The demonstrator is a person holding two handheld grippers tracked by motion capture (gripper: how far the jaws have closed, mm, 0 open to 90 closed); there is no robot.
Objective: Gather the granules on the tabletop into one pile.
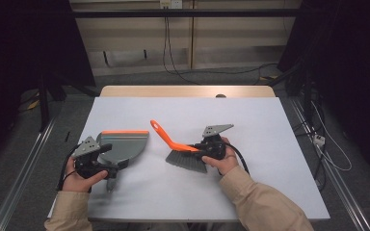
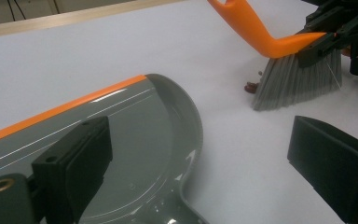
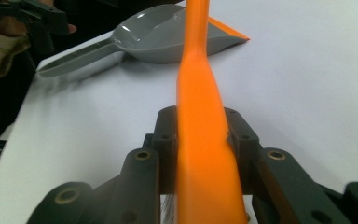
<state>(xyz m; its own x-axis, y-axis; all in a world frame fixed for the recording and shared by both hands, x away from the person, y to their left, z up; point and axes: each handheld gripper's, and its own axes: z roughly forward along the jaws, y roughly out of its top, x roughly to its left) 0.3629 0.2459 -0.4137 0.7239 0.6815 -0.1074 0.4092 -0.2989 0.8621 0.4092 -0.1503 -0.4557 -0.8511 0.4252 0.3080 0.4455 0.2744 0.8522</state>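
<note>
- The white surface (image 1: 270,159) carries everything. There is wide bare room beyond both sets of fingers and to the outside of the right hand; its near edge lies close behind both hands, so any backward pull has little margin.
- The grey dustpan (image 1: 123,147) lies flat with its orange lip (image 1: 125,132) on the far side. In the left gripper view its bowl sits under and just beyond the left finger, and its handle runs back toward the person beneath the left gripper (image 1: 107,159).
- The left gripper's fingers (image 2: 72,165) stand spread apart with nothing between them. The pan is unheld, so in my judgement a sweep pushed against it would slide it away or skew it.
- The brush (image 1: 185,156) is clamped at the base of its orange handle (image 3: 200,126) by the right gripper (image 1: 200,148), fingers closed tight on either side of it. Its grey bristles (image 2: 298,84) touch the surface below and ahead of those fingers, while the handle rises away past them.
- The grip sits low on a long tapering handle, so pressing the bristles hard could twist the brush in the fingers.
- A small dark bit (image 2: 251,87) lies right at the bristle tips, well apart from the pan; a quick stroke could flick it across the open gap or off the near edge.
</note>
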